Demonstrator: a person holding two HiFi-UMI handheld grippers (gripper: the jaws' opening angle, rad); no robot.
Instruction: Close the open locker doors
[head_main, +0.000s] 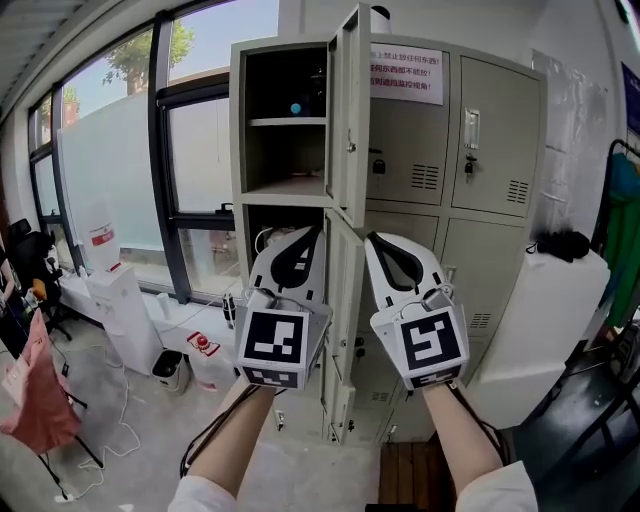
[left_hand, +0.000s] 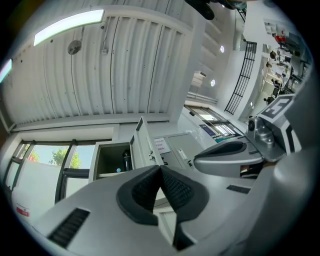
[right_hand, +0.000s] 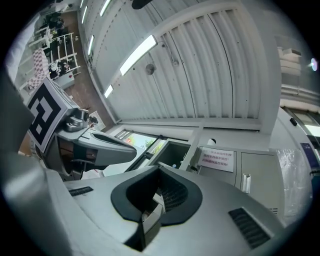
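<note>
Two doors of the grey locker bank (head_main: 490, 130) stand open in its left-hand column: the upper door (head_main: 350, 110) and the lower door (head_main: 340, 320), both swung out toward the viewer and seen nearly edge-on. The upper compartment (head_main: 285, 160) is exposed, with a shelf (head_main: 288, 121) carrying a small blue object (head_main: 296, 108). The lower compartment is largely hidden behind the left gripper. The remaining doors are closed, and the one just right of the upper door bears a printed notice (head_main: 405, 73). A window (head_main: 110, 170) adjoins the lockers on the left.

The left gripper (head_main: 314, 236) is raised in front of the lower opening, just left of the lower door's edge. The right gripper (head_main: 373, 240) is raised just right of that edge. Neither touches a door. In each gripper view the two pads meet at the tips with nothing held between them, so both tools are closed and empty.

Stage, as judged: approach, with no door yet moved. The hinges appear to lie on the right of each opening, so the next move calls for a closed jaw tip, most readily the right one, to press the door's right-hand face near its free edge. It would then sweep the door leftward until it seats in the frame, with the left gripper drawn clear of the opening first.
</note>
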